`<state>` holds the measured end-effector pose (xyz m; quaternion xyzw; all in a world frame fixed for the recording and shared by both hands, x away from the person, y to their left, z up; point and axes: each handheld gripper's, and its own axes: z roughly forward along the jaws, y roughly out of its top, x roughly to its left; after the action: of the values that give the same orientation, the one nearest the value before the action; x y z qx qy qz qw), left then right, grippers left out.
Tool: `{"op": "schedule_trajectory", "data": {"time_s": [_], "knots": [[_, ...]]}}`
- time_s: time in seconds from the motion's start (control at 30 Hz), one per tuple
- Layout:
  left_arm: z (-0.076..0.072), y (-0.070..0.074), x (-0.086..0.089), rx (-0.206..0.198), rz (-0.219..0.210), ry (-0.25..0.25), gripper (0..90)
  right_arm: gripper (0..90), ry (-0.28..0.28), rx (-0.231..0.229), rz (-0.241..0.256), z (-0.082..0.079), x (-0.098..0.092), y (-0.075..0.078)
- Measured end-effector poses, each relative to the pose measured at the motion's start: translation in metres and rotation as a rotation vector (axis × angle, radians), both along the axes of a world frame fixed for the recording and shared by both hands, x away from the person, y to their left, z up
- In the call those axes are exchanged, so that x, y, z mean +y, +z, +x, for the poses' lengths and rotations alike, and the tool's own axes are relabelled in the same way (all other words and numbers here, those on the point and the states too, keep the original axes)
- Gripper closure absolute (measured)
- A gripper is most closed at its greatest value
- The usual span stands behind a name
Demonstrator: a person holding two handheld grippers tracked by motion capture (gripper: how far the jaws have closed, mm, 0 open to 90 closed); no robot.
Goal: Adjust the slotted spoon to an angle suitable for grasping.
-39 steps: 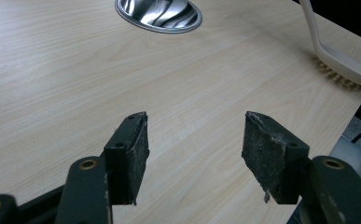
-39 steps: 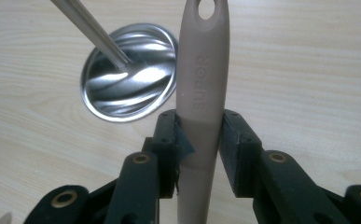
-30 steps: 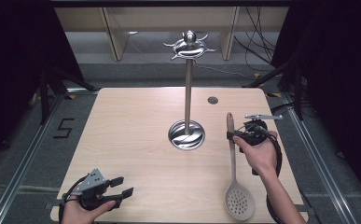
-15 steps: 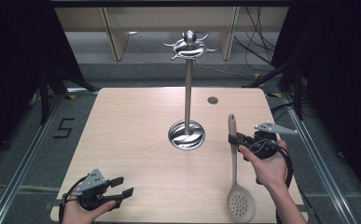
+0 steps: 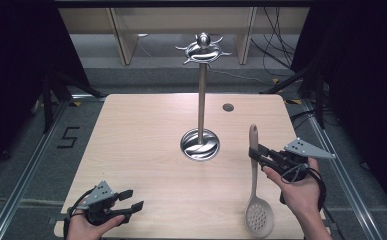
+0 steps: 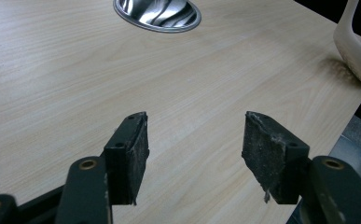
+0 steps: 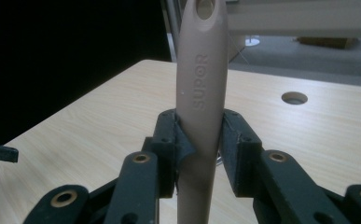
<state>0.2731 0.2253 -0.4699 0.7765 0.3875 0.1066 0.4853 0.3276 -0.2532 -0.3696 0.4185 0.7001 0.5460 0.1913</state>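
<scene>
A beige slotted spoon (image 5: 254, 186) is on the right side of the wooden table (image 5: 146, 130), its perforated bowl toward the front edge and its handle pointing away. My right gripper (image 5: 254, 154) is shut on the handle; in the right gripper view the handle (image 7: 200, 93), marked SUPOR with a hanging hole at its end, stands between the pads. A chrome utensil stand (image 5: 200, 100) with hooks at its top rises from a round base (image 5: 199, 145) at mid-table. My left gripper (image 5: 134, 200) rests open at the front left corner, with nothing between its fingers (image 6: 127, 158).
A small round hole (image 5: 227, 107) is in the tabletop at the back right. Shelving legs and cables lie on the floor behind the table. The stand's base (image 6: 157, 13) and the spoon's bowl (image 6: 355, 46) appear at the top of the left gripper view.
The right gripper has carried the spoon toward the front and slightly right. The left gripper has stayed still.
</scene>
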Motion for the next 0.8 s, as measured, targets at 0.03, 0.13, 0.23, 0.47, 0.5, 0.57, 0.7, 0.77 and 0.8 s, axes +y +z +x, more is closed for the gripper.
{"op": "schedule_trajectory", "data": {"time_s": [0.03, 0.13, 0.23, 0.47, 0.5, 0.57, 0.7, 0.77, 0.8], "knots": [[0.000, 0.000, 0.000, -0.001, -0.003, 0.002, 40.1, 69.5, 0.000, 0.000, 0.000, 0.000, 0.000, 0.000], [0.000, 0.000, -0.001, -0.001, -0.003, 0.003, 40.0, 69.5, 0.027, -0.019, -0.002, -0.005, -0.002, 0.002], [0.000, 0.000, -0.001, -0.002, -0.005, 0.003, 40.1, 69.5, 0.026, -0.043, -0.003, -0.006, -0.003, 0.003], [0.000, 0.000, -0.001, 0.001, 0.004, 0.005, 40.1, 69.6, 0.018, -0.091, 0.014, -0.009, -0.005, 0.008], [0.000, 0.000, -0.001, 0.001, 0.003, 0.006, 40.1, 69.6, 0.012, -0.095, 0.016, -0.010, -0.006, 0.010], [0.000, 0.000, -0.001, -0.003, 0.008, 0.001, 40.0, 69.6, 0.013, -0.111, 0.028, -0.010, -0.007, 0.011], [0.000, 0.000, -0.001, -0.001, 0.011, 0.003, 40.0, 69.6, 0.000, -0.125, 0.040, -0.010, -0.009, 0.015], [0.000, 0.000, -0.001, 0.001, 0.016, 0.004, 40.0, 69.7, -0.010, -0.134, 0.059, -0.009, -0.008, 0.017], [0.001, 0.000, -0.001, -0.002, 0.007, 0.002, 40.0, 69.7, -0.013, -0.143, 0.068, -0.009, -0.008, 0.018]]}}
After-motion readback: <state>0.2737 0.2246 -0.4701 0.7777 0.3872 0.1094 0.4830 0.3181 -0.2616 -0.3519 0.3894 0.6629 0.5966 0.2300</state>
